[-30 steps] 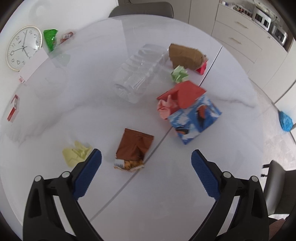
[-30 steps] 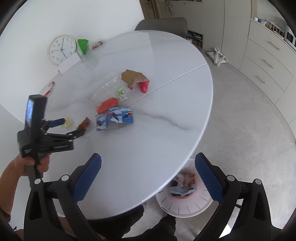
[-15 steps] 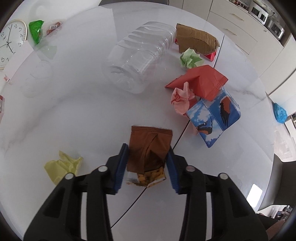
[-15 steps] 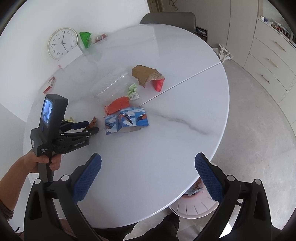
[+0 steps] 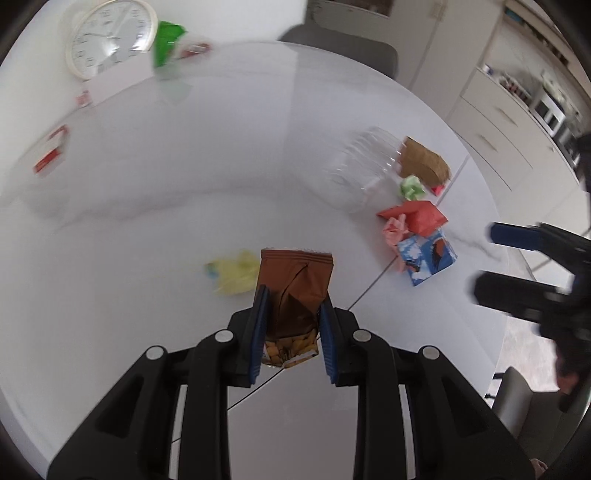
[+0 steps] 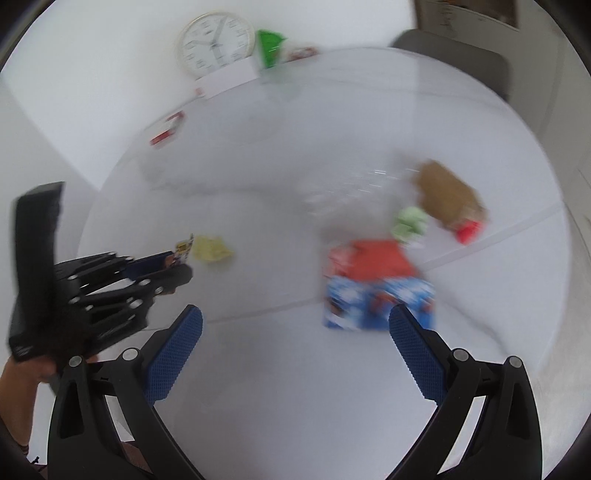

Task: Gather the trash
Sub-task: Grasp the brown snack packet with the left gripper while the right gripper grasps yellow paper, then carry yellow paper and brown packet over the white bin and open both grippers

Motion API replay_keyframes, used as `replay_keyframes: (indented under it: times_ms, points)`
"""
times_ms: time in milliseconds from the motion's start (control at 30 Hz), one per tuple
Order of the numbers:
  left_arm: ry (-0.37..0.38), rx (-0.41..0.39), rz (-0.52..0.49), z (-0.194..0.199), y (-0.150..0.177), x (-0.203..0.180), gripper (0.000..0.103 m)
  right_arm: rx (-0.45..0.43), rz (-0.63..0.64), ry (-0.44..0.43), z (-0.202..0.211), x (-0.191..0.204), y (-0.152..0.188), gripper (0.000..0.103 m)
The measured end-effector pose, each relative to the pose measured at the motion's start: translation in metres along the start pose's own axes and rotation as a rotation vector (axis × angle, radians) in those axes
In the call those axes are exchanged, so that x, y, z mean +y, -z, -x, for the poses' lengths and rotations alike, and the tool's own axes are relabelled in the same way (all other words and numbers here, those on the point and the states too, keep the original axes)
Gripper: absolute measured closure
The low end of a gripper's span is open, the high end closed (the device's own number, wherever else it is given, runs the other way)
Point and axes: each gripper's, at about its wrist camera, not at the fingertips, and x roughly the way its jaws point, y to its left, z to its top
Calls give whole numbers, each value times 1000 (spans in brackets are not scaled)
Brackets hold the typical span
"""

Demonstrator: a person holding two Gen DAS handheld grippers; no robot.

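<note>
My left gripper is shut on a brown snack wrapper and holds it above the white round table. A crumpled yellow paper lies just left of it. My right gripper is open and empty, close above the table, with a blue printed carton and a red wrapper just ahead of its right finger. The left gripper shows at the left of the right wrist view, which is blurred.
A clear plastic bottle, a brown paper bag, a green paper ball and a pink scrap lie on the right half. A clock, a green packet and a small red box are at the back left.
My left gripper closed on the brown wrapper and lifted it, swinging left. My right gripper moved in low over the table toward the blue carton; the bin has left its view.
</note>
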Motion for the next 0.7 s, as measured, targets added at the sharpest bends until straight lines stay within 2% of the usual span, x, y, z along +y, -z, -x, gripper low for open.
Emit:
replay_keyframes:
  times_ms: [67,133,267,333,400,433,467,533,700]
  points:
    - [-29,-12,44,16,10,17,77,29,69,-41,-31,22,-15,3]
    - [-48,-16,78,26,14,32,77,59,126,-71,-59,40,-28,8]
    - [-78,-20,136,38,23,60,77,114,188,-104,-109,74,-45,12]
    - [-86,-14,161,40,27,70,77,137,212,-110,-128,89,-50,19]
    - [-90,-12,176,41,29,78,77,149,233,-99,-141,99,-52,25]
    - [-96,-12,179,41,29,80,77,155,245,-85,-147,104,-53,36]
    - [-100,-13,180,41,30,83,77,160,254,-74,-150,108,-53,41]
    - [-105,-14,182,42,33,86,77,173,267,-61,-155,111,-51,58]
    - [-102,-28,166,45,33,80,77,165,253,-59,-141,102,-44,59]
